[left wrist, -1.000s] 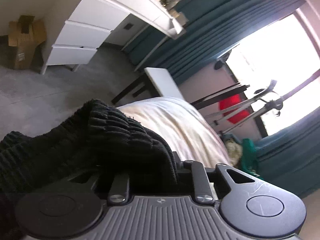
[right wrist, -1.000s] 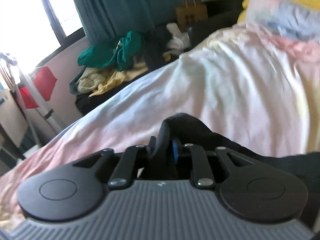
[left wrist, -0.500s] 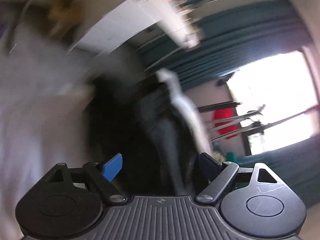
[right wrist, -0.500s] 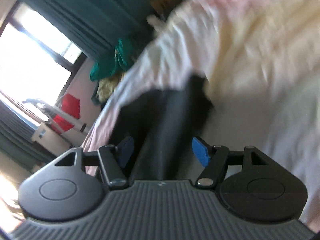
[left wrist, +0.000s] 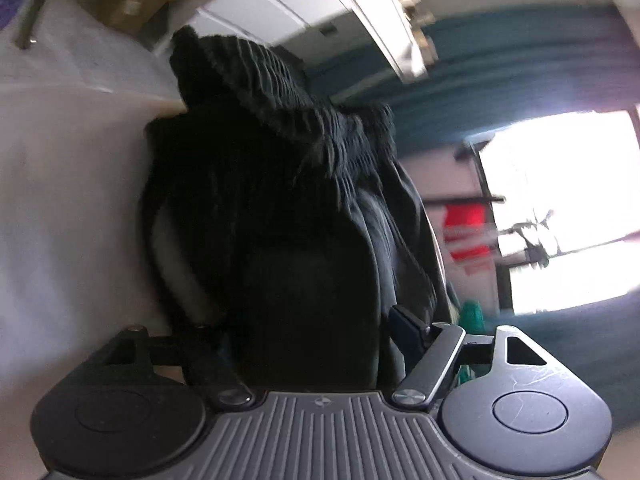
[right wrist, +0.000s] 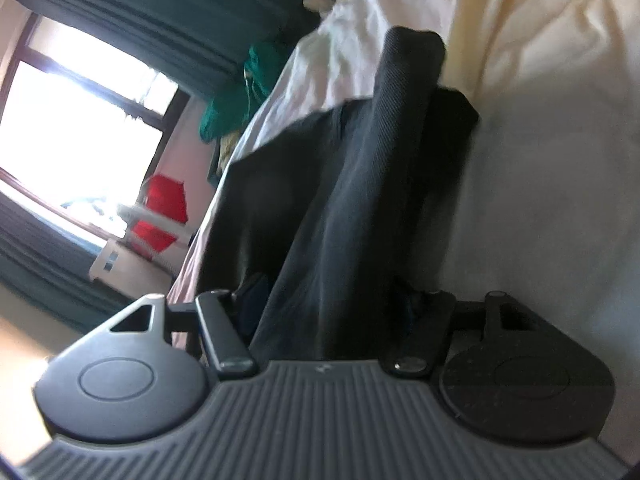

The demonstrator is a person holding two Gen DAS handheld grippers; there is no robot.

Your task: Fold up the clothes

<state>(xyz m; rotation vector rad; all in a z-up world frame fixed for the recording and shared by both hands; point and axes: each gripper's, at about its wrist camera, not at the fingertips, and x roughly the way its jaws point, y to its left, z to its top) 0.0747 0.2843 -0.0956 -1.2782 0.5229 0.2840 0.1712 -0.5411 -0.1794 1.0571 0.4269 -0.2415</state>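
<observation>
Black garment [left wrist: 272, 200] lies on the bed [right wrist: 540, 120], running between the spread fingers of both left claw [left wrist: 316, 332] and right claw [right wrist: 332, 300].

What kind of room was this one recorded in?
Most likely a bedroom: a bed with pale sheets, a white chest of drawers, and teal curtains by a bright window.
</observation>
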